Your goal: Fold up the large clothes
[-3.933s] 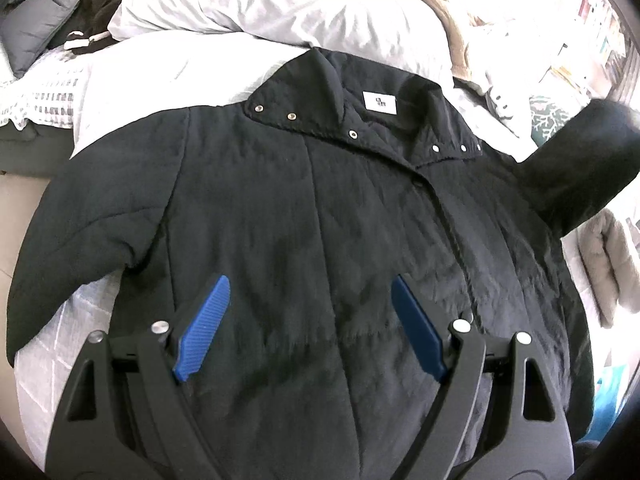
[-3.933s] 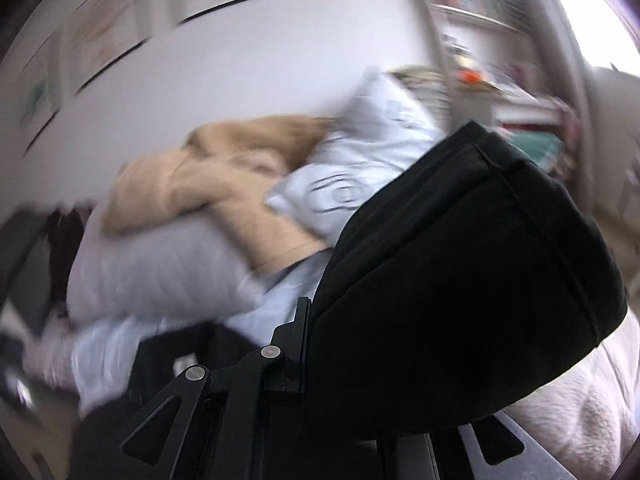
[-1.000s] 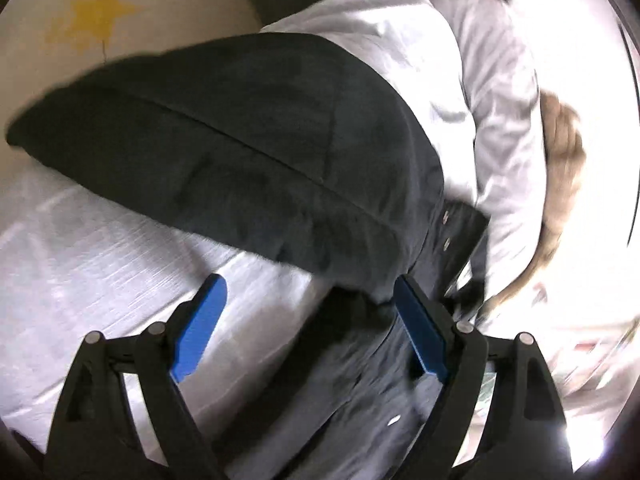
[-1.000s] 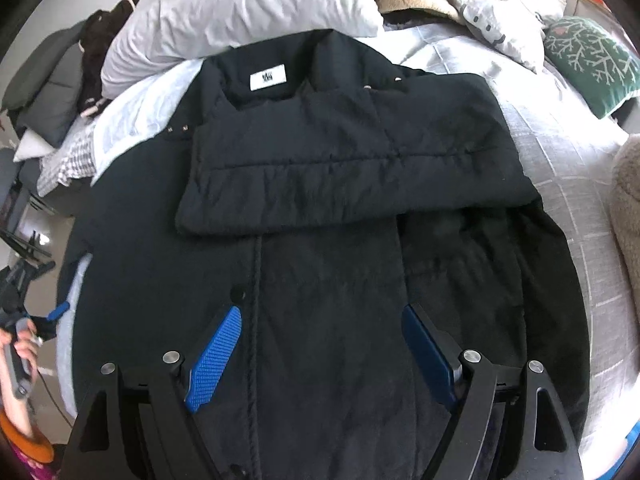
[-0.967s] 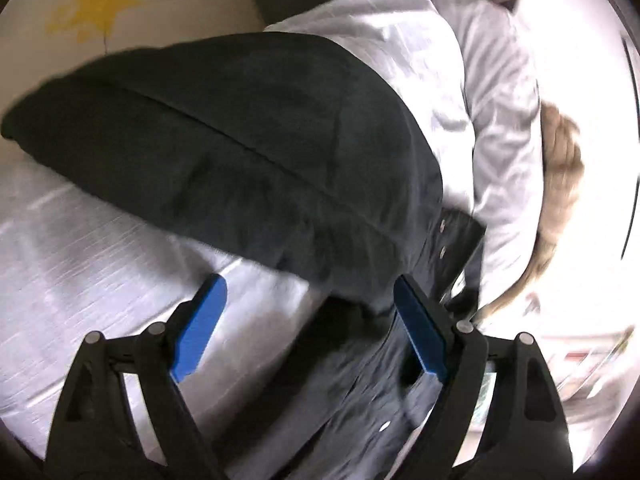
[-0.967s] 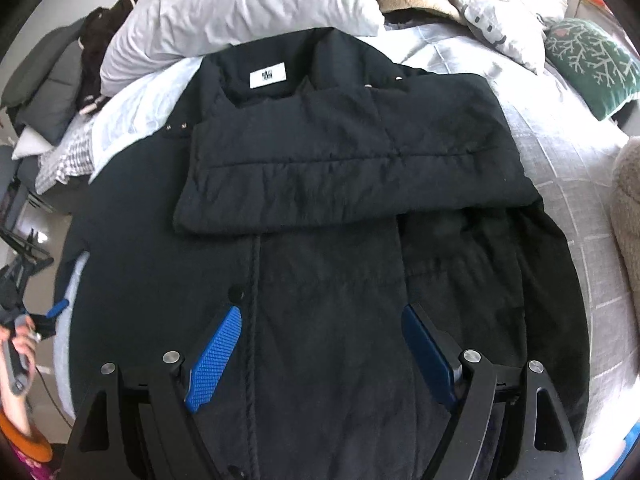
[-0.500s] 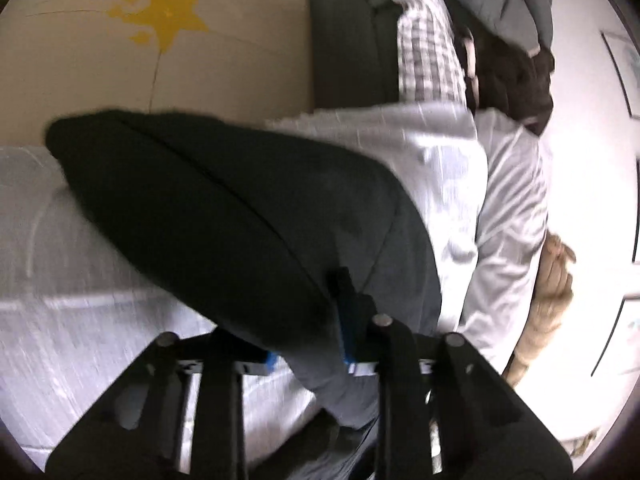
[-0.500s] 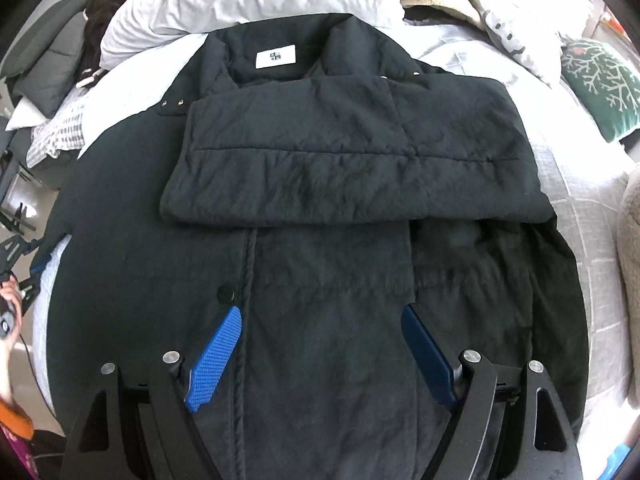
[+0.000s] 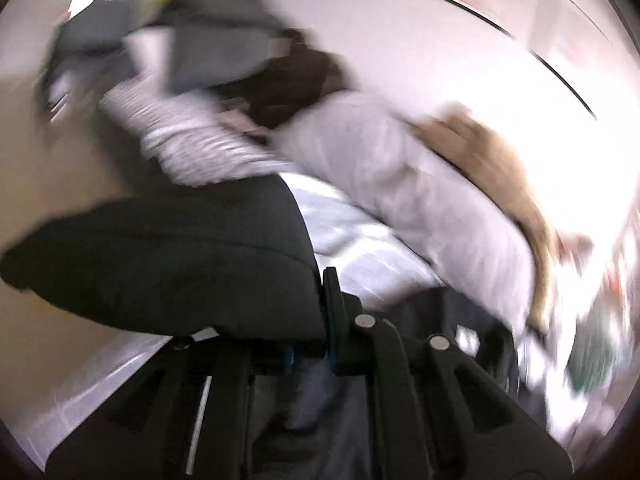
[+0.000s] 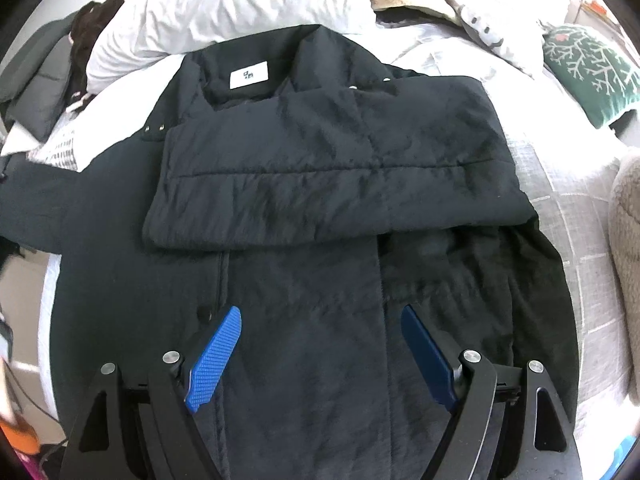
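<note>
Currently your left gripper (image 9: 310,344) is closing on the sleeve (image 9: 168,264); your right gripper (image 10: 318,356) hovers wide, empty, above the coat (image 10: 304,320) on the bed (image 10: 576,208). One sleeve folded; this sleeve and body remain.

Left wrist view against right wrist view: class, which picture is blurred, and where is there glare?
Left wrist view: smeared by motion blur, with white glare washing out the right side; only the black sleeve in the left gripper reads fairly clearly. Right wrist view: sharp and evenly lit, the jacket and its white label crisp, edges bent by fisheye.
</note>
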Tool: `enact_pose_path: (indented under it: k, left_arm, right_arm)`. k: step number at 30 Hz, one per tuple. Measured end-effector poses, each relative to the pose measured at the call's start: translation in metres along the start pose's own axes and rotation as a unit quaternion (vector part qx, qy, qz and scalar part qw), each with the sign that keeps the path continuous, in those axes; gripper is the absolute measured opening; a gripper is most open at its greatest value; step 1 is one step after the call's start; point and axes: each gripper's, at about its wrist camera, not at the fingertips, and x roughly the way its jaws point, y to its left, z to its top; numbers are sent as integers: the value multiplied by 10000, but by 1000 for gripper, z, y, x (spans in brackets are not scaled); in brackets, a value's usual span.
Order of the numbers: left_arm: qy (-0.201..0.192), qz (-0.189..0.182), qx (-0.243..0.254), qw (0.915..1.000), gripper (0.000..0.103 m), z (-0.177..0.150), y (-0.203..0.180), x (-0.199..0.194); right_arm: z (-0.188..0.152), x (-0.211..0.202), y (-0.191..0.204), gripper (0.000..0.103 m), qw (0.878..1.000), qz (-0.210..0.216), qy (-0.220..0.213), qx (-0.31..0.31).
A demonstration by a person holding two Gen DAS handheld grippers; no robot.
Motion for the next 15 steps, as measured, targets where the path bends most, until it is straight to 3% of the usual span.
enact_pose_path:
  k: [3,6,8,10,11,12,13,15]
  left_arm:
    - [390,-645,870,9934,14,-20,-45,6]
    - [988,-1130,1690,9741,15,-51,-81,17]
    - [1631,-1345,2089,9548,16,-76,-99,30]
    - [2751,-1486,2365,9200,24,-114,-108,58]
    - [3097,-1480,2429,9073,26,-128,-109,65]
    - [3657,-1403,2552,8840,28,-151,-108,78]
    - [3852,-1314,2703,8725,28,-162,-108,81]
    - [3674,-1281,3129,8664,31,-168,-113,69]
  right_arm:
    - [1,-2,-2,84,10000,20,-3,51]
    - [0,-2,-2,84,10000,13,11,55]
    - [-1,-1,-2,84,10000,17,36,51]
    - [-1,1,-2,84,10000,15,68,43]
    - [-1,3,-2,84,10000,10,87,33]
    - [-1,5,0,84,9999,3,118,24]
    - [-1,7,2,84,9999,1,138,20]
    - [-1,10,6,84,9998,28,174,-9]
